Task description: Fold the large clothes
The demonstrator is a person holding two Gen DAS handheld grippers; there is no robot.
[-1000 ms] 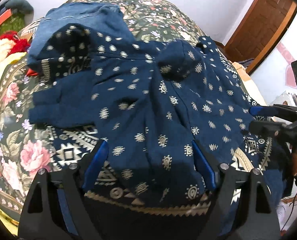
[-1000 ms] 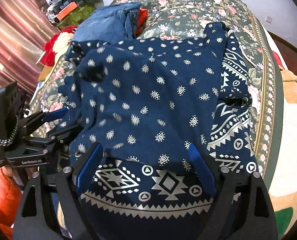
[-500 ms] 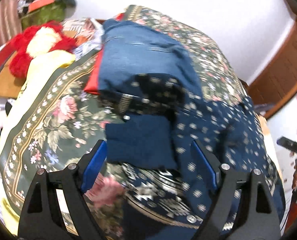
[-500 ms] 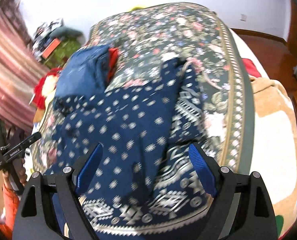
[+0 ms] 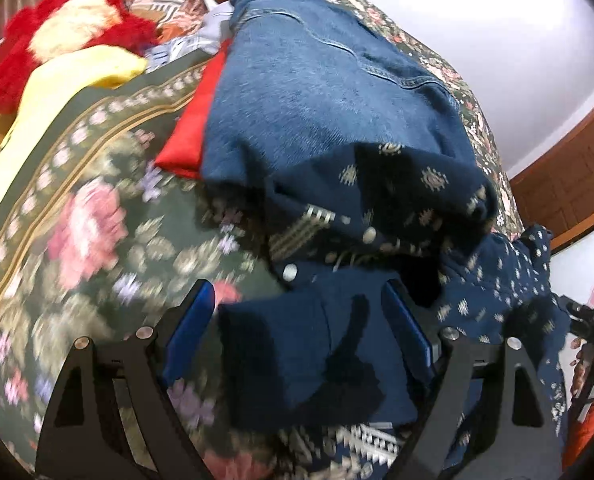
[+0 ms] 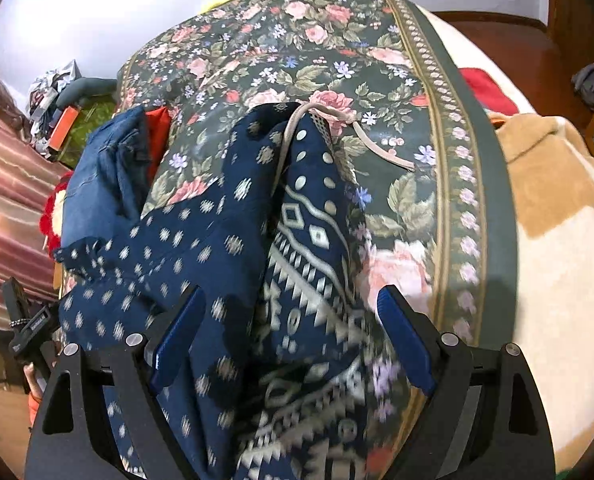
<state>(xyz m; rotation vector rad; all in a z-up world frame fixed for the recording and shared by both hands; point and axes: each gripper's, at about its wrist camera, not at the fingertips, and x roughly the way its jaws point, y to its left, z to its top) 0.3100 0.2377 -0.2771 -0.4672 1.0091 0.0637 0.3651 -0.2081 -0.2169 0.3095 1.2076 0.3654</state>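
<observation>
A large navy garment with a pale dotted and geometric print (image 6: 201, 256) lies rumpled on the floral bedspread (image 6: 297, 40). Its plain navy sleeve end (image 5: 297, 352) lies between the open jaws of my left gripper (image 5: 299, 300), low over the cloth and holding nothing. Its snap-buttoned edge (image 5: 337, 224) is bunched just beyond. My right gripper (image 6: 291, 306) is open and empty above the garment's patterned band (image 6: 313, 264). A pale drawstring (image 6: 361, 136) trails from the garment's far end.
Folded blue denim (image 5: 317, 80) rests on a red cloth (image 5: 193, 128) at the garment's far left. Red and white plush (image 5: 69, 24) and yellow fabric (image 5: 57, 80) lie off the bed's left side. A tan blanket (image 6: 557, 220) covers the right.
Both grippers have swung away from the garment's hem: the left to the sleeve and denim pile at left, the right toward the far drawstring end. The garment lies more bunched.
</observation>
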